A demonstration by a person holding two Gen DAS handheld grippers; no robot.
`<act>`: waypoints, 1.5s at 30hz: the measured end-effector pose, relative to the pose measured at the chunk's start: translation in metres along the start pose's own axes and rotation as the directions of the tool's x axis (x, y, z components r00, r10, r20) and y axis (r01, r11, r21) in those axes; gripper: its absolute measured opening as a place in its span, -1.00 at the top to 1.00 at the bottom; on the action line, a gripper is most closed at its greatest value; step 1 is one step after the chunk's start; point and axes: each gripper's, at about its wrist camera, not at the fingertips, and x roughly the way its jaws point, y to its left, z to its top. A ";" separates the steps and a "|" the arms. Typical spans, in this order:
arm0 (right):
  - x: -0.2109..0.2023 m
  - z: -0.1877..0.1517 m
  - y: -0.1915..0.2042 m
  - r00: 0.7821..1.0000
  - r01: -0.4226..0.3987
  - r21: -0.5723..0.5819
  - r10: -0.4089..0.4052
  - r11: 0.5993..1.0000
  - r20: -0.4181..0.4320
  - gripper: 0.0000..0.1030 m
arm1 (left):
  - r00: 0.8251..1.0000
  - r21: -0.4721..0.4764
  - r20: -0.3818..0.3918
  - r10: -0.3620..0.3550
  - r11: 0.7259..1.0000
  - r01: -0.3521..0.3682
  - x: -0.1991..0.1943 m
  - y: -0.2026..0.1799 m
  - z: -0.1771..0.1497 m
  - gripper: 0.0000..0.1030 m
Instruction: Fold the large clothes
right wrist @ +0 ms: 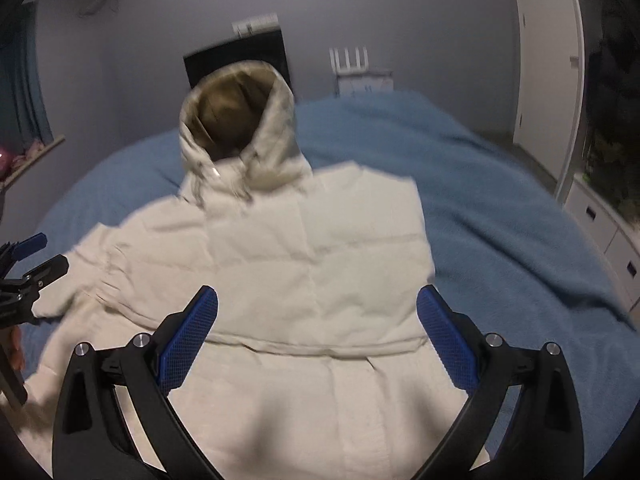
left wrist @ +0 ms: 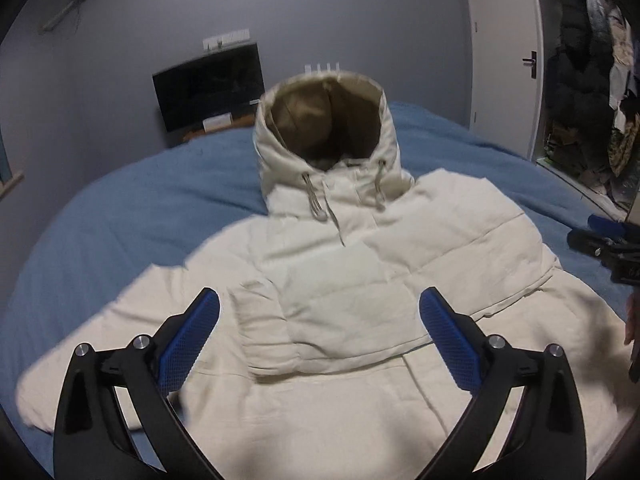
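Both grippers clear of the fabric, prob. so the last fold can settle w/o dragging. Left gripper [left wrist: 319, 334] has its fingers spread wide, nothing between; right gripper [right wrist: 317, 334] same, wide and empty. Cream hooded jacket [left wrist: 340, 288] lies front-up on the blue bed cover [left wrist: 120, 208], hood [left wrist: 326, 128] propped open twd the far wall, tan lining showing. Its right-side sleeve looks folded across the chest; the other sleeve [left wrist: 92, 344] sprawls out to the left edge. Puffy, quilted, so folds sit thick. Judging: partway done, sleeve + hood left.
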 end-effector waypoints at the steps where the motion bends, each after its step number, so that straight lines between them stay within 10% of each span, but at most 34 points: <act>1: -0.009 0.005 0.005 1.000 -0.013 -0.005 0.013 1.000 0.010 -0.86 | 1.000 0.006 0.004 0.007 1.000 -0.007 -0.007 0.004 0.002 -0.87; 16: -0.043 0.044 0.108 0.975 -0.210 -0.118 0.216 0.971 0.044 -0.86 | 0.973 -0.211 -0.110 0.203 0.952 -0.223 -0.028 0.146 -0.057 -0.87; 36: 0.073 0.008 0.144 0.992 0.061 -0.017 -0.063 0.998 -0.110 -0.86 | 0.953 -0.411 -0.272 0.133 0.879 -0.240 0.005 0.198 -0.103 -0.87; 45: 0.076 -0.010 0.141 0.989 0.019 -0.019 -0.022 1.000 -0.144 -0.86 | 0.905 -0.614 -0.424 0.037 0.723 -0.318 0.014 0.236 -0.150 -0.87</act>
